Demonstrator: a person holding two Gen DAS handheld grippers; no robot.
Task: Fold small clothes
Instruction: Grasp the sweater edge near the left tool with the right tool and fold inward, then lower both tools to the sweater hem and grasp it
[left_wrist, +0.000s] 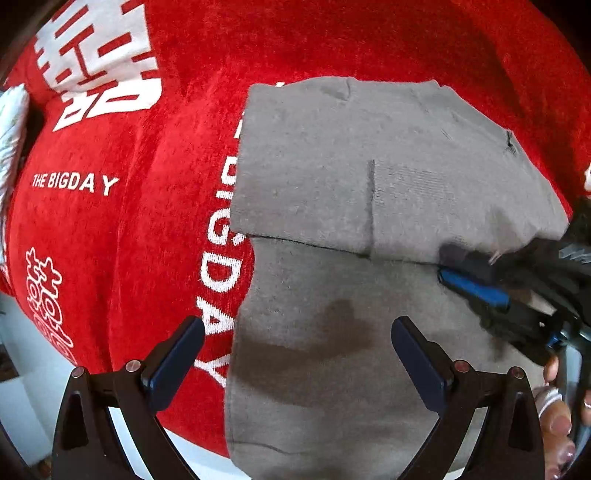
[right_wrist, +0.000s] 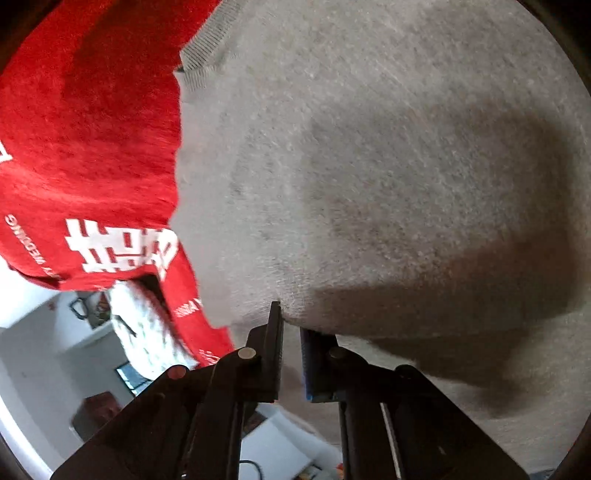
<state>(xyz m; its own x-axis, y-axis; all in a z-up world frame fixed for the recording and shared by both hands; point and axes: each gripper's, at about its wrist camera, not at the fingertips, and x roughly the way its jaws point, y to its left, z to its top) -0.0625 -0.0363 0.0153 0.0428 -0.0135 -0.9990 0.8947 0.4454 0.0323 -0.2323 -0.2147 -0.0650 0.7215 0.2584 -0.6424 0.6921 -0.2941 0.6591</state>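
Observation:
A small grey knit garment lies on a red cloth with white lettering. Its far part is folded over toward me, with the fold's edge across the middle. My left gripper is open and empty, hovering above the near part of the garment. My right gripper comes in from the right and is shut on the folded layer's edge. In the right wrist view the right gripper pinches the grey garment, whose lifted layer fills most of the view.
The red cloth covers the work surface and hangs over its edge. A white patterned item lies at the far left. A white floor and room furniture show below the edge.

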